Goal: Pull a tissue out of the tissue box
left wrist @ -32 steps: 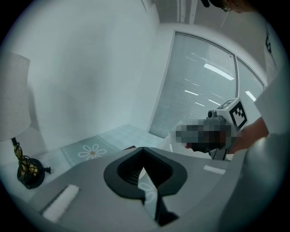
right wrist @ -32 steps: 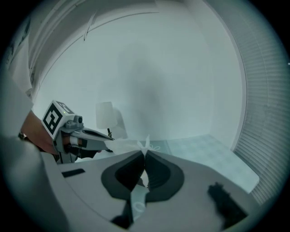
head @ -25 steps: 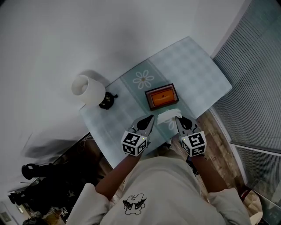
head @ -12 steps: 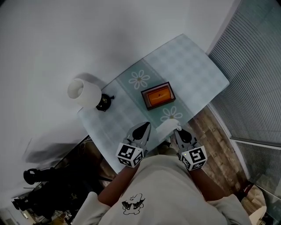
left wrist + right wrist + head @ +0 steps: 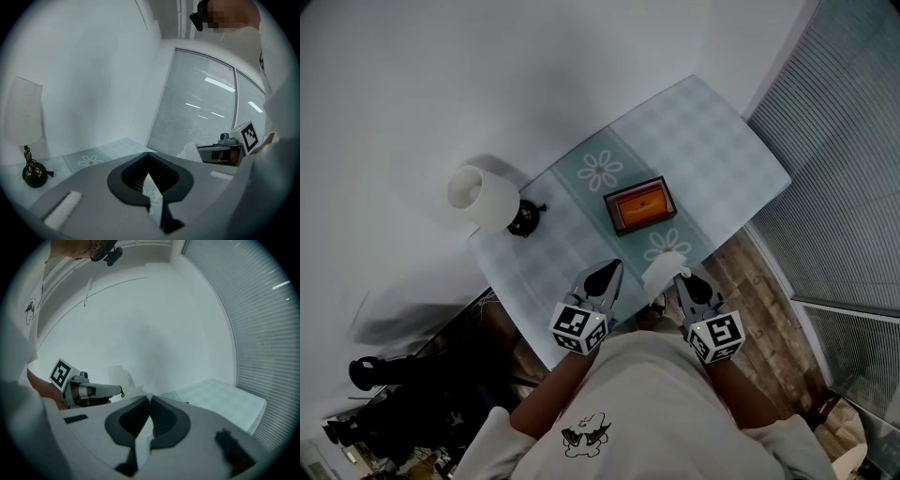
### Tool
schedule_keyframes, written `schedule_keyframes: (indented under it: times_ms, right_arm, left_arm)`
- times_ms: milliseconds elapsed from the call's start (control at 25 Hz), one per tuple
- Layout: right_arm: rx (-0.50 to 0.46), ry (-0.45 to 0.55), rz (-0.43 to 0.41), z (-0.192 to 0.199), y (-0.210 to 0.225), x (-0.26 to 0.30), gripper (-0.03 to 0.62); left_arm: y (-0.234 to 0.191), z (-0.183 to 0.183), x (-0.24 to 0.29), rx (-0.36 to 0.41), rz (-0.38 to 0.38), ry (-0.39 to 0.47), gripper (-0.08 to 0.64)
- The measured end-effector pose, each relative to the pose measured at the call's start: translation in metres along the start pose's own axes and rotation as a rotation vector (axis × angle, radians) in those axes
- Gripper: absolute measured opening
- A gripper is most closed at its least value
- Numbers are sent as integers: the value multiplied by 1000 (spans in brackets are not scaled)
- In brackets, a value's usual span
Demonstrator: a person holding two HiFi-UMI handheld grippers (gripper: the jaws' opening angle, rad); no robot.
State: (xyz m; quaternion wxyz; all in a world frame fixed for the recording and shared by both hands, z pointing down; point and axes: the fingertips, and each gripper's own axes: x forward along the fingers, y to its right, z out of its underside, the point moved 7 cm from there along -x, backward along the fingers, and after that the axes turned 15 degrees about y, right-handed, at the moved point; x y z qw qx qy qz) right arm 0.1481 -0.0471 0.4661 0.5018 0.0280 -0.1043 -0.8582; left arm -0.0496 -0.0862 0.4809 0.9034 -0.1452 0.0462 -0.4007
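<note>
Light: was dim, grey-blue, even.
Shadows: faint beside the lamp (image 5: 485, 195); darkest below the table's (image 5: 703, 131) left edge.
Glare: tissue (image 5: 664, 267) washed white.
Edges: gripper views bent, vignetted black.
Focus: close jaws looked soft.

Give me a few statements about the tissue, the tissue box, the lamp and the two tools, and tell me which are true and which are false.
1. The right tool is shut on a white tissue. True.
2. The tissue box lies on the floor. False: it sits on the table, on the checked cloth.
3. A lamp with a white shade stands on the table, left of the tissue box in the head view. True.
4. The left tool grips the tissue box. False: its jaws are together on nothing, and it is well clear of the box.
5. The tissue is tucked inside the box. False: it hangs from the right tool, apart from the box.
</note>
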Motion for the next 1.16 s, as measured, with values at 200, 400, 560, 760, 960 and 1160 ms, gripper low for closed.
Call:
schedule_keyframes:
  times_ms: [200,400,560,760,960,1160]
  right_arm:
    - [-50,-42,-21,4,-6,4,14]
    - [-47,-51,-41,4,-9,5,14]
    - [-41,-51,-44,3,-11,5,14]
    - [-37,-54,-52,6,-14,9,14]
    - [-36,-54,-69,7,-18,9,14]
    - [-41,-59,-67,9,-12,6,14]
  left_arm:
    - [0,4,-1,-17,-6,-3,6]
    - [1,2,-2,-20,-9,5,6]
    - [3,1,-4,-23,-11,8,6]
    - [1,2,-7,-25,-12,-1,6]
    - [0,3,-10,-40,-25,-9,6]
    - [5,7,-3,-40,-15,-7,6]
